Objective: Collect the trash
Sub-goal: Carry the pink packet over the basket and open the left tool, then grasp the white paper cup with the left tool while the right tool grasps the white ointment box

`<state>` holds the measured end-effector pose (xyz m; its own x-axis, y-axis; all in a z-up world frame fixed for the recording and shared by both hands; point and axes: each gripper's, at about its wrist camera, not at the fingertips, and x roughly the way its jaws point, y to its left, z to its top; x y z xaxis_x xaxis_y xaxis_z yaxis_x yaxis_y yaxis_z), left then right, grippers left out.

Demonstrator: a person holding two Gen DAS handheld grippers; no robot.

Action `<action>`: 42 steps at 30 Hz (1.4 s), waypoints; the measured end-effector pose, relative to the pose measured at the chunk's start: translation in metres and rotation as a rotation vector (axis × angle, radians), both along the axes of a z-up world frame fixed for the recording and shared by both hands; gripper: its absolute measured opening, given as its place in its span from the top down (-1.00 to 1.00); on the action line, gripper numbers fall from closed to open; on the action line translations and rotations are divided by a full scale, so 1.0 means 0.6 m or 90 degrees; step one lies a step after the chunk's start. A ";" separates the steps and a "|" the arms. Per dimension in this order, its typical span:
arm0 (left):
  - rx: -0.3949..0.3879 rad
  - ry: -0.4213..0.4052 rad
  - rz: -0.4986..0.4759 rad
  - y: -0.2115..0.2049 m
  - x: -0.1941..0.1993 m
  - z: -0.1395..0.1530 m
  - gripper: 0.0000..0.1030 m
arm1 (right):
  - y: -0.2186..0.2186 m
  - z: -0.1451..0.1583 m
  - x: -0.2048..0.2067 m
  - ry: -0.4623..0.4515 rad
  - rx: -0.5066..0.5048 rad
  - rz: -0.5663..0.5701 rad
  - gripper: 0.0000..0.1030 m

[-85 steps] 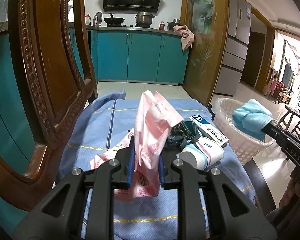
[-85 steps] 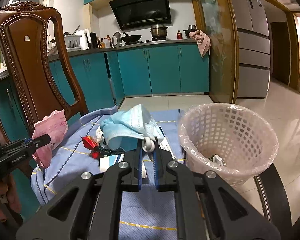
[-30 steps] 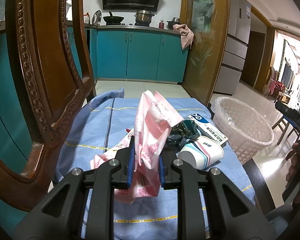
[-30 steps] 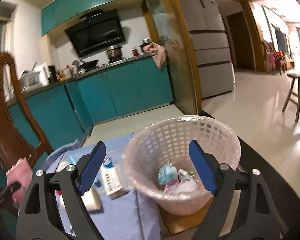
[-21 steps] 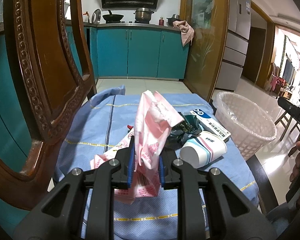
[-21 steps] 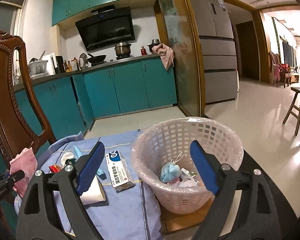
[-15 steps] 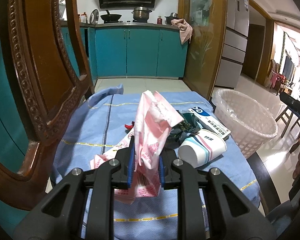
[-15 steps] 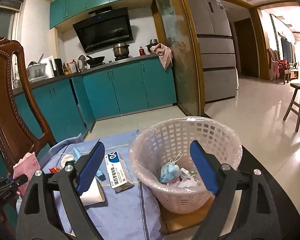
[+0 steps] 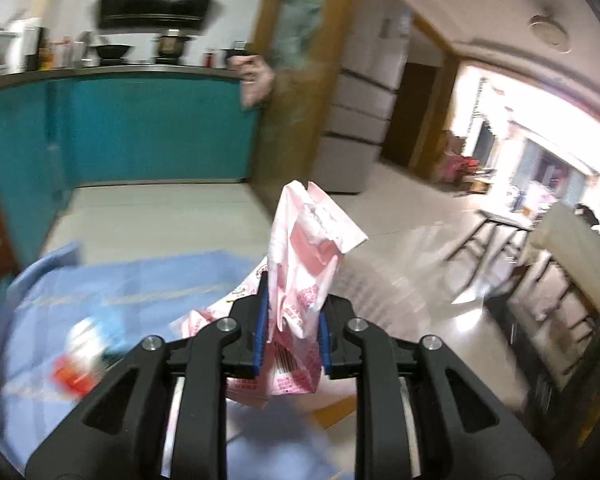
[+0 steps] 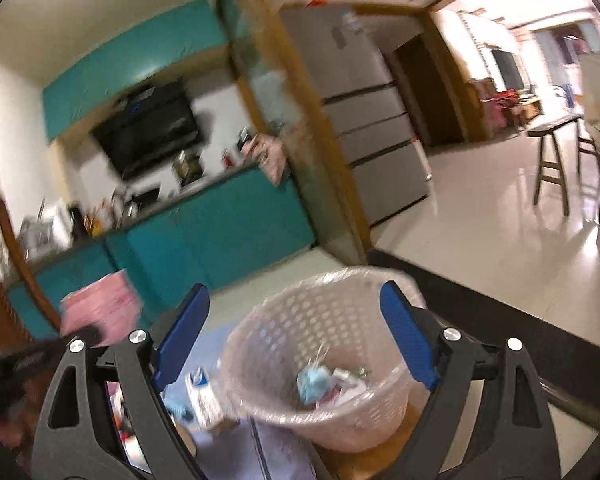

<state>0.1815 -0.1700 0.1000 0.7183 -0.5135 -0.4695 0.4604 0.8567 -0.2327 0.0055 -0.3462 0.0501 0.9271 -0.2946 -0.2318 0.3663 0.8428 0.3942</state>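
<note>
From the left wrist, the left gripper (image 9: 291,330) has a crumpled pink wrapper (image 9: 306,268) standing up between its blue pads; its jaws have just been opening a little, yet the wrapper sits pinched there, above the blurred blue cloth (image 9: 132,280) on the worktop. From the right wrist, the right gripper (image 10: 296,340) stands wide apart and empty, the white trash basket (image 10: 320,320) just ahead between its jaws, a blue face mask (image 10: 314,384) inside; the pink wrapper (image 10: 100,304) shows far left.
</note>
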 end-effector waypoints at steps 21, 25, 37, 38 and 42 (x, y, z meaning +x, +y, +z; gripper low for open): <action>0.064 -0.002 0.254 0.314 -0.147 -0.103 -0.91 | 0.146 -0.024 0.061 0.140 -0.079 0.228 -0.66; 0.120 0.019 0.267 0.321 -0.170 -0.134 -0.91 | 0.188 -0.026 0.054 0.156 -0.108 0.264 -0.66; 0.154 0.016 0.216 0.290 -0.182 -0.145 -0.91 | 0.211 -0.031 0.053 0.173 -0.122 0.274 -0.68; 0.152 0.018 0.216 0.291 -0.180 -0.147 -0.91 | 0.211 -0.030 0.053 0.172 -0.122 0.275 -0.68; 0.152 0.019 0.218 0.290 -0.179 -0.149 -0.91 | 0.213 -0.032 0.056 0.173 -0.126 0.279 -0.68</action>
<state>0.0743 0.0039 0.0105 0.8129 -0.1219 -0.5695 0.1360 0.9905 -0.0178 0.0389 -0.2187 0.0311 0.8872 0.0426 -0.4595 0.0318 0.9877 0.1529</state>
